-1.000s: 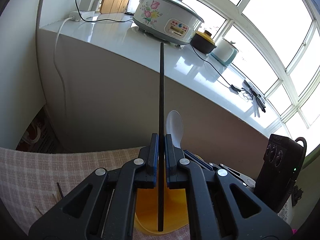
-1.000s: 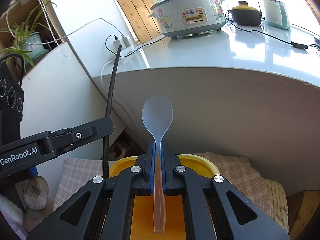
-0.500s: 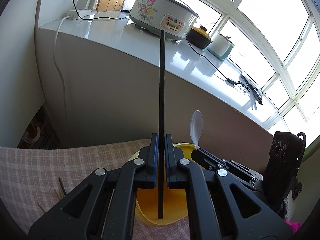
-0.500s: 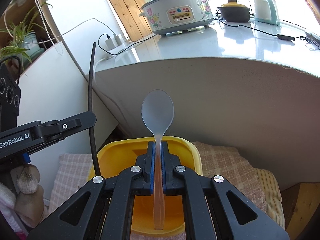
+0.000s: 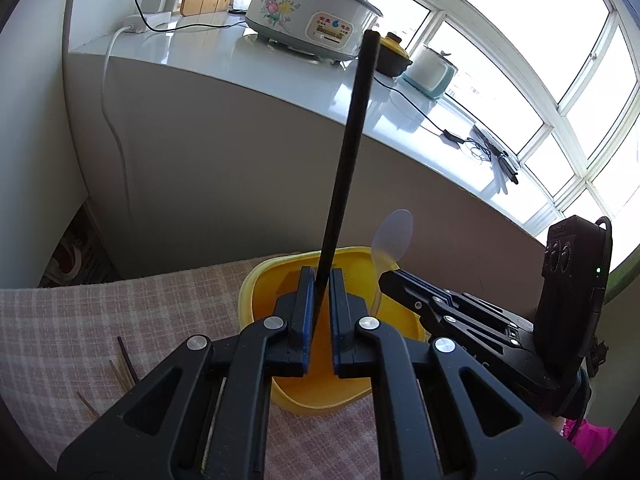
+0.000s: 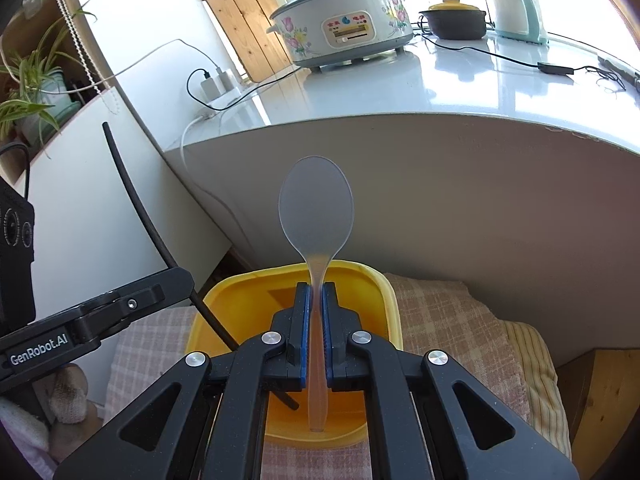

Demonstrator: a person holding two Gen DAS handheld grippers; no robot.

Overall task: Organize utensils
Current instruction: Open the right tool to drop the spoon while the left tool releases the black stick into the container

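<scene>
A yellow plastic tub [image 5: 256, 292] [image 6: 384, 288] sits on a checked cloth. My left gripper [image 5: 319, 276] has opened a little; a black chopstick [image 5: 352, 136] stands loose between its jaws, leaning right, its lower end down in the tub. In the right wrist view the chopstick [image 6: 136, 200] leans left with its tip on the tub floor. My right gripper [image 6: 316, 292] is shut on a translucent plastic spoon [image 6: 316, 208], bowl up, handle end hanging inside the tub. The spoon [image 5: 392, 236] also shows right of the chopstick.
Loose brown chopsticks [image 5: 120, 372] lie on the checked cloth [image 5: 100, 320] left of the tub. Behind stands a grey counter [image 5: 224, 148] with a flowered rice cooker [image 5: 312, 20], a dark pot, a kettle and cables. A potted plant [image 6: 28, 80] is at far left.
The left jaws have parted and the chopstick, upright before, now leans loose with its tip in the tub. Both grippers have come lower over the tub. The spoon stays clamped.
</scene>
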